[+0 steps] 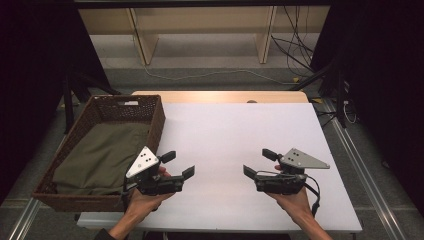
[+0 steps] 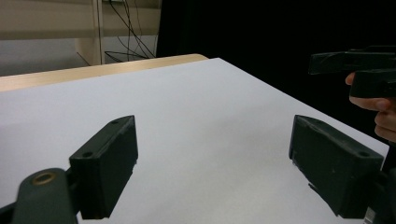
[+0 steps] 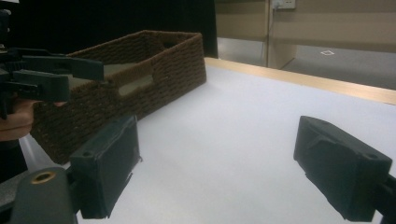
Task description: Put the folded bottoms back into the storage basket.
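1. A white table [image 1: 240,135] is seen from above. A brown woven basket [image 1: 156,117] sits at its left edge, and a folded olive-green cloth [image 1: 102,152] lies flat inside it.
2. The left gripper [image 1: 179,165] is held just beside the basket's right wall, near the table's front edge. Its jaws are spread wide apart, with nothing between them. In the left gripper view, bare white tabletop is seen between the two jaws.
3. The right gripper [image 1: 256,162] is held over the right half of the table, well apart from the basket. Its jaws are also wide apart and empty. In the right gripper view, the basket [image 3: 154,70] is seen ahead, to the left.
4. The two grippers are pointed toward each other across a bare gap; a collision of jaw tips is judged possible if both are moved inward together.
5. If the cloth is reached for, the left gripper's jaw could be caught on the basket's wall, and the basket could be pushed further over the table's left edge.
6. A shallow pinch could gather only the cloth's top layer, so the fold could be pulled open.
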`<state>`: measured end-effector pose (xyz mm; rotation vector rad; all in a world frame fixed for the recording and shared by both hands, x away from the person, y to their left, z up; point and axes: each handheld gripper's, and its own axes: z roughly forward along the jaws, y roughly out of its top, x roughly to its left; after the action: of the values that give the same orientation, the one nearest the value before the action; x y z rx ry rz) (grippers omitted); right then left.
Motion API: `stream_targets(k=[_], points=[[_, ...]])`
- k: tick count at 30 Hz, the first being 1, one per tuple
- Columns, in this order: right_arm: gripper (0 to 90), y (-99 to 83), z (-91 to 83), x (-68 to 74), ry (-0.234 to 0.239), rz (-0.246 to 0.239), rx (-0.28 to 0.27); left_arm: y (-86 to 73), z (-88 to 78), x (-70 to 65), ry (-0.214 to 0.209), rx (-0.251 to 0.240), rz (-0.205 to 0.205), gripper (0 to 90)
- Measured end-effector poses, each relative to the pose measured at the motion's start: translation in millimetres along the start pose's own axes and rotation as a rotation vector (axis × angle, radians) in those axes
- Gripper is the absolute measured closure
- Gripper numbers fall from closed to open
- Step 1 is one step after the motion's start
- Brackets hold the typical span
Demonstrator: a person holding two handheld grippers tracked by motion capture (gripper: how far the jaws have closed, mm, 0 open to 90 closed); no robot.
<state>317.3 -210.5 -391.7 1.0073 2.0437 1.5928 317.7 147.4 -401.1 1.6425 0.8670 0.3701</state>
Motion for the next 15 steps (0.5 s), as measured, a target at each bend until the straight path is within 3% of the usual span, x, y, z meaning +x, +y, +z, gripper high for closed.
stream_targets(k=[15], points=[[15.3,-13.0,-10.7,-0.6,-0.028,0.004,0.023,-4.9,2.5,-5.0,-0.007,0.022,0.05,13.9]])
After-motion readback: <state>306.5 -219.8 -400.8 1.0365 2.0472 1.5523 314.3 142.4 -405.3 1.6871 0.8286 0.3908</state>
